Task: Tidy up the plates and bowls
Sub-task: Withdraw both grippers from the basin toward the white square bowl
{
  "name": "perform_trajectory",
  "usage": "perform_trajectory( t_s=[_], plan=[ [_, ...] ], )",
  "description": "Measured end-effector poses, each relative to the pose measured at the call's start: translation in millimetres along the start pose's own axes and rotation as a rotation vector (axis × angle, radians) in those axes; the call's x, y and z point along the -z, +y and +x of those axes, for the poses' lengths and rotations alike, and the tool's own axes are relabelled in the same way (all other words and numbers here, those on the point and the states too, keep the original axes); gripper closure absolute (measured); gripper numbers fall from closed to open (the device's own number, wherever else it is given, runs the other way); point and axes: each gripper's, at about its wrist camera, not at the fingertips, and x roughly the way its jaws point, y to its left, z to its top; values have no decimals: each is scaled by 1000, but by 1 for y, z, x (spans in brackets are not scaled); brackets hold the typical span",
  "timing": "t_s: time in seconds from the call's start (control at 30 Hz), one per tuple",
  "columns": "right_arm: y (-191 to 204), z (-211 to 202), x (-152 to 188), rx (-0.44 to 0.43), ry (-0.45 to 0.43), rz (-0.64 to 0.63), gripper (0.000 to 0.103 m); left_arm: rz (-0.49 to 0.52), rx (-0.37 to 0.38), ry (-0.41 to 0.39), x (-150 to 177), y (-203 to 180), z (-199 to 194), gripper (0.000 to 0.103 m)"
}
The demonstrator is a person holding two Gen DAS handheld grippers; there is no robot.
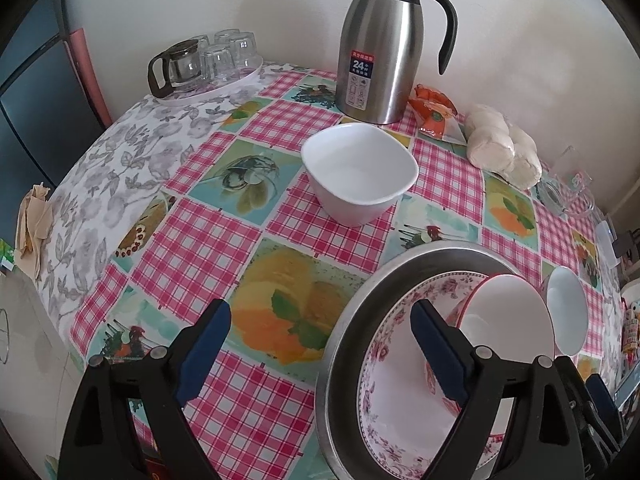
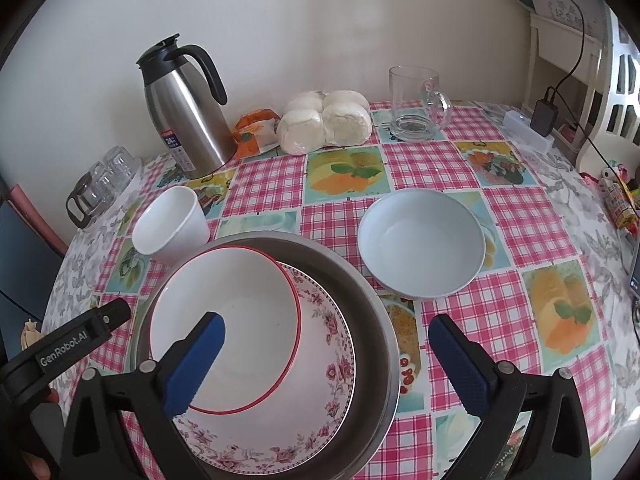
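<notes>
Soft, even daylight — faint shadows, both views sharp, strong fisheye bending and dark corners.

Three bowls (image 2: 422,242), one floral plate (image 2: 320,380), one basin (image 2: 376,320), perhaps five glasses (image 1: 228,54).

We see a steel basin (image 2: 372,304) holding a floral-rimmed plate (image 2: 320,400), and a red-rimmed white bowl (image 2: 240,304) sits tilted in that plate. 2 more bowls stand upright on the tablecloth: a square white bowl (image 1: 358,172) and a round white bowl (image 2: 420,240).
</notes>
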Motion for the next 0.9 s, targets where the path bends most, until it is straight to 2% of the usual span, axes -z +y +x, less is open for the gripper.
perform_trajectory(
  t_s=[0.27,0.7,0.9],
  plan=[
    [12,-4,-2,-26,-25,-1,0,-28,-26,-10,-4,13,0,11],
    [71,-6,3,-67,-71,-120,0,-89,-56,-15,-14,47,5,11],
    [91,-3,8,-81,-74,-137,0,-124,-67,-10,-19,69,10,11]
  ],
)
